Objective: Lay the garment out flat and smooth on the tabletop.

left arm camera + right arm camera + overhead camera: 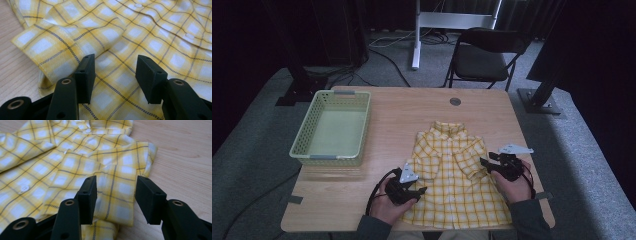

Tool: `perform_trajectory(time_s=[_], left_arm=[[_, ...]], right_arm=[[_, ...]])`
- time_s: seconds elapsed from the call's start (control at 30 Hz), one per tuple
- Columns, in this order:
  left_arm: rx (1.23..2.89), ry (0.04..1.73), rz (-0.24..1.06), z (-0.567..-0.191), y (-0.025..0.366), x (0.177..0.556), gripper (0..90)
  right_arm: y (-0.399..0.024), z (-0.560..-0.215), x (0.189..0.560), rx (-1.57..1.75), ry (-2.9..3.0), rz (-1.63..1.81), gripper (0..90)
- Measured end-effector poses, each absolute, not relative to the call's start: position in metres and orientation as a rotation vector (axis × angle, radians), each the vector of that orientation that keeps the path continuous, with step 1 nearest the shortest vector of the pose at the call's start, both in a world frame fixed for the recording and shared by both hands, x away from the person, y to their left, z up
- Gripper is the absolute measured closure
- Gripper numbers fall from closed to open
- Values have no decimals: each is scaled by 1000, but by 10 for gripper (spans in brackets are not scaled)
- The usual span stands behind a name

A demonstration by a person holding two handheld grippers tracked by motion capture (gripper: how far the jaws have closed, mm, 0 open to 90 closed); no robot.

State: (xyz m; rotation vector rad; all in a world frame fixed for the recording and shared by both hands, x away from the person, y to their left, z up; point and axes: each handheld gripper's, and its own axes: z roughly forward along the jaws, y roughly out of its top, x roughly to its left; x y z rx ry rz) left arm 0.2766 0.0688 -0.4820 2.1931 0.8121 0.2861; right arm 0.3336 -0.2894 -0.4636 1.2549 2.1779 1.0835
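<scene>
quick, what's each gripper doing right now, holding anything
left gripper: open, jaws apart over the yellow plaid shirt, holding nothing
right gripper: open, jaws apart over the shirt's sleeve, holding nothing

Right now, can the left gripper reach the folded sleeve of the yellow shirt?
Probably yes. The left gripper stands open just over the sleeve of the shirt, and nothing lies between them.

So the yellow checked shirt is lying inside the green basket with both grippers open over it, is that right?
Not quite. The high view shows the shirt flat on the table, right of the green basket. The left gripper and right gripper are indeed open over it.
</scene>
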Motion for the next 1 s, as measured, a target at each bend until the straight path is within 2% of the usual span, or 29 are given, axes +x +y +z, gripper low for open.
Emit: perform_trajectory(time_s=[0.73,0.83,1.0], left_arm=[[2190,809,292,-483,69,276,503],[2189,809,294,-483,68,276,503],[2188,808,299,-483,68,276,503]], right_arm=[[-282,-484,346,1350,2201,1011,409],[-281,-484,346,1352,2201,1006,415],[-280,-483,343,1341,2206,1007,491]])
